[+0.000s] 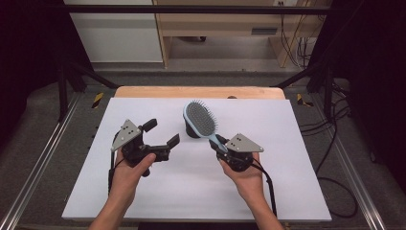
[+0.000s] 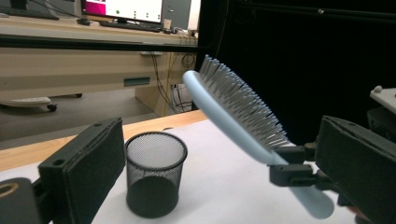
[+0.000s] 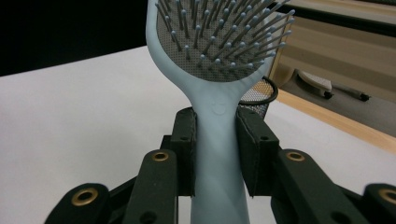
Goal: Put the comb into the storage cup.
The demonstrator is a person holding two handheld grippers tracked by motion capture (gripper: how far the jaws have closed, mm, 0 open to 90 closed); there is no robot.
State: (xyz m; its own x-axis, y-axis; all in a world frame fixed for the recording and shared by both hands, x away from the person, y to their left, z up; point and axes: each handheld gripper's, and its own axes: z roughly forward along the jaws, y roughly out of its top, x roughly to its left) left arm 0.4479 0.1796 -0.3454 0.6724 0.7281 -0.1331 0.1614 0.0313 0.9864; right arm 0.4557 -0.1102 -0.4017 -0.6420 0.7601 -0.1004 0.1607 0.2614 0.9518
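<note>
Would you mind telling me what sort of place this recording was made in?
Probably a lab recording rig: a white-topped table framed by black rails, cables on the floor, and a desk with a monitor behind.

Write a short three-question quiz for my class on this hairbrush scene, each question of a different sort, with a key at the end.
1. True or false: the right gripper is shut on the handle of the hairbrush.
2. Multiple choice: the left gripper is A) shut on the mesh cup, B) open and holding nothing, C) shut on the brush head.
3. Fill in: the black mesh cup stands upright on the white ____.

Key: 1 true; 2 B; 3 table. In the right gripper view both pads press the blue handle; in the left gripper view the jaws stand wide apart with the cup seen between them, untouched.
</note>
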